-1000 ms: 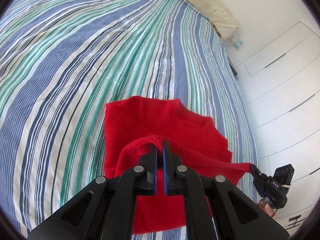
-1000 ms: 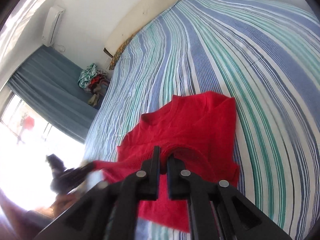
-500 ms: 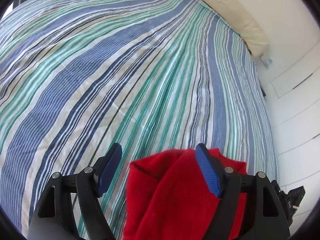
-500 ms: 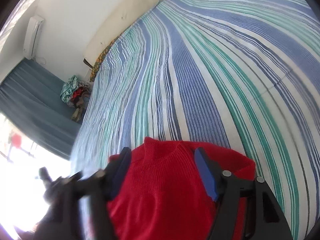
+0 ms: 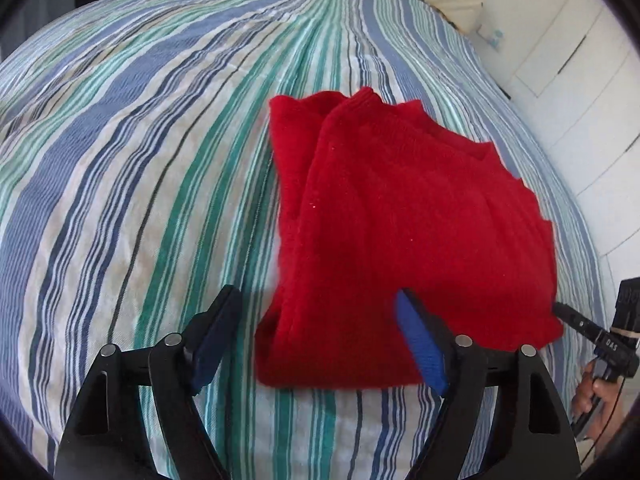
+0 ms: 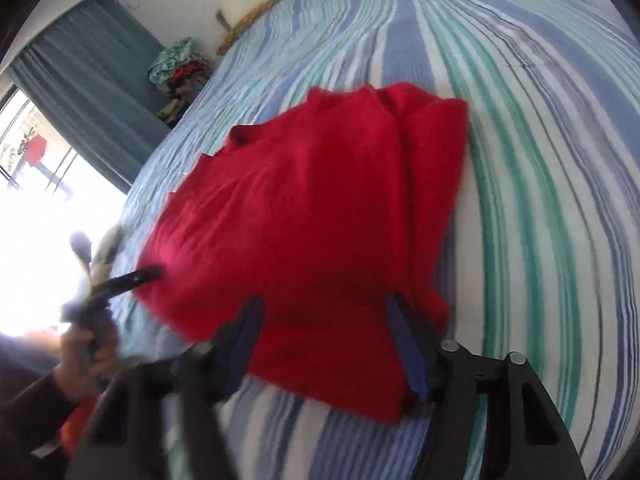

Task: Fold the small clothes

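I see the red sweater [image 5: 404, 232] lying folded on the striped bed cover [image 5: 140, 184], and both grippers stand over its near edge. In the left wrist view the sweater fills the centre and extends toward 3 o'clock; a folded layer forms a ridge running from 12 o'clock down to 7 o'clock. The left gripper [image 5: 320, 332] has its jaws wide, having just been opening further; the near left corner of the sweater lies between them, but the pads do not press on it: the left pad stands clear over the cover and the right pad sits over the red knit. At 3 to 4 o'clock in this view the right gripper's finger tip meets the sweater's right corner, with a hand [image 5: 592, 396] behind it. In the right wrist view the sweater [image 6: 320, 200] spans the centre, its folded edge toward 1 o'clock. The right gripper [image 6: 324, 336] has its jaws partly apart, having just been closing; the near edge of the sweater lies between them, and motion blur prevents me from telling whether the pads touch it. At 8 o'clock a hand [image 6: 92, 352] carries the left gripper. A blue curtain [image 6: 92, 92] and a heap of clothes [image 6: 180, 68] stand at 10 to 11 o'clock beyond the bed.
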Available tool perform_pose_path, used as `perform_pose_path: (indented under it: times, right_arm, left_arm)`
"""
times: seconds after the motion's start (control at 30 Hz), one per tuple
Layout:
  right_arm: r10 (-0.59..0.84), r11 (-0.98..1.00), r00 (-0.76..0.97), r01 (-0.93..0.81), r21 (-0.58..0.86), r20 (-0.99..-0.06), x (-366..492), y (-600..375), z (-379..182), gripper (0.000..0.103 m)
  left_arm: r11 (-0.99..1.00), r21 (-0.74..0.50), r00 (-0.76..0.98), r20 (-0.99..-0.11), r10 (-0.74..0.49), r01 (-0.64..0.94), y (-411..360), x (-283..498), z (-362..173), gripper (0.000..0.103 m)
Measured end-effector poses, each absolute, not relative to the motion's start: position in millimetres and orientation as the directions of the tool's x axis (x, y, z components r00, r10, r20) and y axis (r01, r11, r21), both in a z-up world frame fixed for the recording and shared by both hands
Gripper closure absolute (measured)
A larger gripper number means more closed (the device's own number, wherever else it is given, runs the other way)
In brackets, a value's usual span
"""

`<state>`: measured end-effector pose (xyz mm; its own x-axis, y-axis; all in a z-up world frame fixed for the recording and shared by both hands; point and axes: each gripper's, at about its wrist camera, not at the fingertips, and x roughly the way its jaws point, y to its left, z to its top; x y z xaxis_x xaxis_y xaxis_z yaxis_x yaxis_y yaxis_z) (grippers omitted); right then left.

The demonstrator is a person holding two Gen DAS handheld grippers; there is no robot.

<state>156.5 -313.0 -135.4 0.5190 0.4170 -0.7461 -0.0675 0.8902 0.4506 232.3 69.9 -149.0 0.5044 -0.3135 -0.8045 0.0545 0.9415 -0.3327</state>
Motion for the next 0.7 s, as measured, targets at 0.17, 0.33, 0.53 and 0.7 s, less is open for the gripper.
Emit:
perform_pose_path:
  times: [0.17,0.33,0.53,0.7]
  right_arm:
    - [0.308,0.932,0.631,-0.049,0.359,-0.712,97.7,-304.4,-96.5,0.034]
    - [0.234,0.964,0.659,-0.061,0.26,-0.714,39.5,-250.2,-99.9,0.034]
    - [0.038,0.998,0.633,0.021,0.067,-0.773,9.1,-207.1,-154.6,0.025]
    - [0.044,0.998,0.658,-0.004,0.055,-0.752,5.6,-207.9,-161.7,0.017]
  left_arm:
    - [0.946,-0.318,0.544,-0.783,-0.302,0.068,64.0,167.0,-124.4,0.005]
    - [0.992,-0.109,0.535,-0.835,-0.129,0.069,32.5,118.5,-152.5,0.004]
    - [0.993,0.023,0.563,-0.825,-0.046,0.116,20.4,101.1,-185.9,0.001]
    - [0.992,0.001,0.559,-0.826,-0.07,0.125,23.3,99.8,-186.7,0.001]
